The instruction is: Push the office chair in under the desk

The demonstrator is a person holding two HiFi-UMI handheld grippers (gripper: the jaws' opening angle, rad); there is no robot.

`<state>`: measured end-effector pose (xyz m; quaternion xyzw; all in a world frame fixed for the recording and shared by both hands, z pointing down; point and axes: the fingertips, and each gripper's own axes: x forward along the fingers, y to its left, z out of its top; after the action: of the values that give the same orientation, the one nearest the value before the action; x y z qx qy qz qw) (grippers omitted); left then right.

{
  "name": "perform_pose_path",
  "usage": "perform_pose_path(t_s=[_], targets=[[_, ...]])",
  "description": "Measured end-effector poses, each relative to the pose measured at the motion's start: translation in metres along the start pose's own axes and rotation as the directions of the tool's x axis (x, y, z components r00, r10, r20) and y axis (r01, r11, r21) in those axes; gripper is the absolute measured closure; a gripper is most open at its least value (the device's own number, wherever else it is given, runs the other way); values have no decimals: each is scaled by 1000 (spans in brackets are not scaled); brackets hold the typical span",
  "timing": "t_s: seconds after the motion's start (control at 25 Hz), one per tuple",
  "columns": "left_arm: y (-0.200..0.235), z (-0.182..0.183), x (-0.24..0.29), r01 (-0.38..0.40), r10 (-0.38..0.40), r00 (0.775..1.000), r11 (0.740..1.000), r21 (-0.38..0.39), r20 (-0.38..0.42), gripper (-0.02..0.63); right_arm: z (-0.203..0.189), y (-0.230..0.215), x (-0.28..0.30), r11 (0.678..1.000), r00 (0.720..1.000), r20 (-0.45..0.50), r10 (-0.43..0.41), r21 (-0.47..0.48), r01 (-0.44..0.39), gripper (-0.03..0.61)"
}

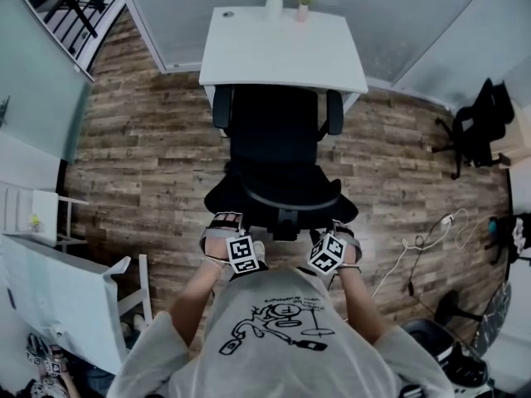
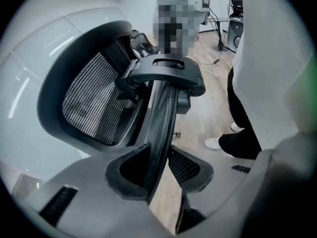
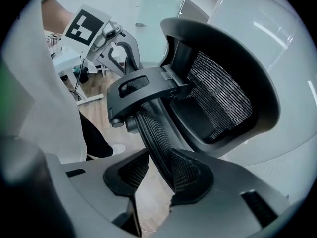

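Your chair (image 1: 274,139) sits partly under the desk (image 1: 282,56). Left gripper (image 2: 158,165) and right gripper (image 3: 156,170) both clamp its backrest rim (image 2: 163,108). It should roll easily; the rim may flex, so push evenly.

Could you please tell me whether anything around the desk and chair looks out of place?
Nothing looks damaged or spilled. The office chair faces the desk squarely; the white vase and the pink vase stand upright. Only a white cable trails loose across the floor at right.
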<state>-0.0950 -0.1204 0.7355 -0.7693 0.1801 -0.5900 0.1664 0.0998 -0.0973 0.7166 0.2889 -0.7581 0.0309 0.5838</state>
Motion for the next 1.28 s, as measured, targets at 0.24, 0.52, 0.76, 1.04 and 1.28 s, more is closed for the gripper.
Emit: perform_pose_path(t_s=[0.24,0.52,0.76,1.04,1.28], targets=[[16,-4,9,-12,12,1000,1000,-18,-7,491,9,-14,9,1000,1000,0,-20,-8,20,428],[35,1,19,-20,20,1000,999,-40,-14,489,13,-36,16,997,998,22,-65,-37,65,426],[51,5,31,-20,18,999,998,-57,-29,489,16,-55,24,996,997,34,-62,-59,64,426],[75,8,45,-21,17,999,996,-81,-51,489,23,-81,35,995,997,53,-53,-77,57,428],[97,15,56,-26,19,998,994,-103,-65,486,28,-107,42,995,996,68,-50,-81,56,428]])
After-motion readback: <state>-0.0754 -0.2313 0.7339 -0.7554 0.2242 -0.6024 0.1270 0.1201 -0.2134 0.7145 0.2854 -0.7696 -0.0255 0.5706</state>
